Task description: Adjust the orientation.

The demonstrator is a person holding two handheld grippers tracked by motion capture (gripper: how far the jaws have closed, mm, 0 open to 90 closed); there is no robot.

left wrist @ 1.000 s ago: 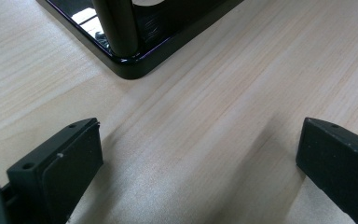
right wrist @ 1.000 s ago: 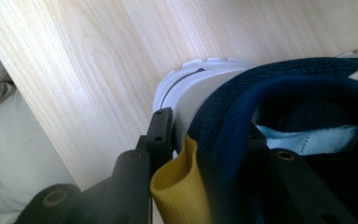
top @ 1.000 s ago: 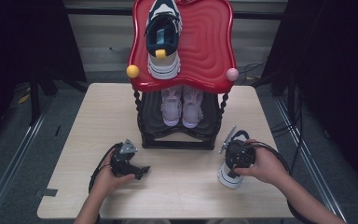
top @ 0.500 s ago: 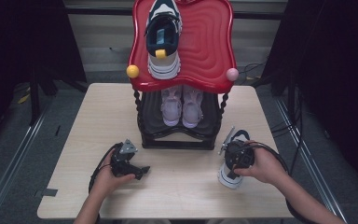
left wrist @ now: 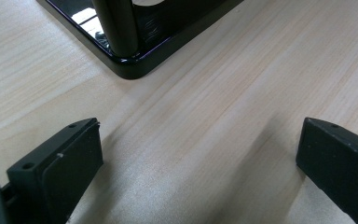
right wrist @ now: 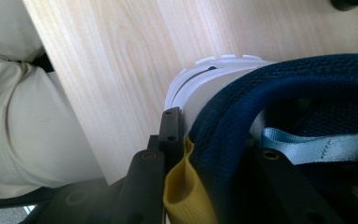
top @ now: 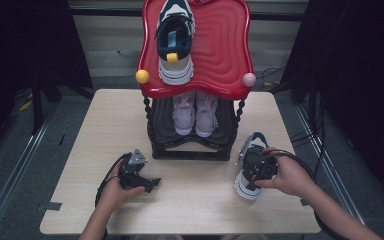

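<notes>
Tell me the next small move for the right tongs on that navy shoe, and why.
Probably lift. The right tongs, which have just been closing, now pinch the heel collar of the navy shoe beside its yellow tab, while the shoe rests on the table. Its twin already sits on the red rack top.

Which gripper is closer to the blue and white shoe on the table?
Right. The right gripper is shut on the blue and white shoe at its heel collar, its jaws having just been closing. The left gripper rests apart from it, across the table.

Navy mesh-cloth sneaker (right wrist: 279, 88), matt wooden table (top: 195, 195).
</notes>
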